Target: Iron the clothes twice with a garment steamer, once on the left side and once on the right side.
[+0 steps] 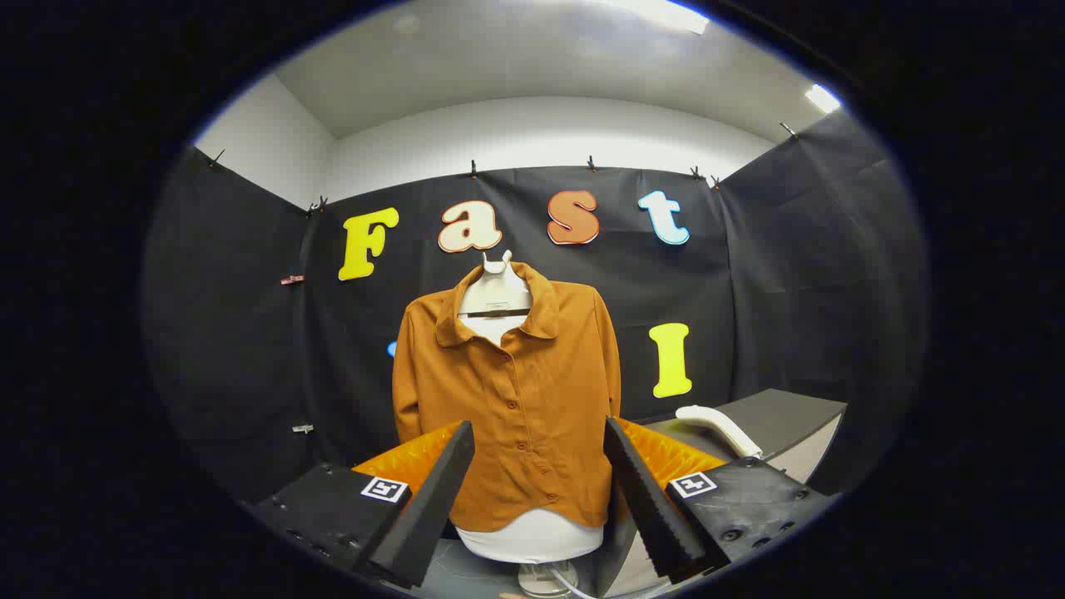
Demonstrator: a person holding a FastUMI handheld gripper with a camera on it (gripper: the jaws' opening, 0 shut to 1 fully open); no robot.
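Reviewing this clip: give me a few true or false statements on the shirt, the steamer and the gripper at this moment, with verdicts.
1. The gripper holds the steamer. False: its fingers are open and empty.
2. The brown shirt hangs on a white mannequin torso. True.
3. The shirt is unbuttoned and hanging open. False: it is buttoned down the front.
4. The white steamer lies on the dark table, beyond the fingers. True.
5. The shirt is seen between the two fingers. True.

The gripper (539, 437) holds its fingers wide apart with nothing between them. Straight beyond them a brown shirt (520, 391) hangs buttoned on a white mannequin (532, 537). Beyond the right finger, a white steamer (720, 428) lies on a dark table (790, 416).
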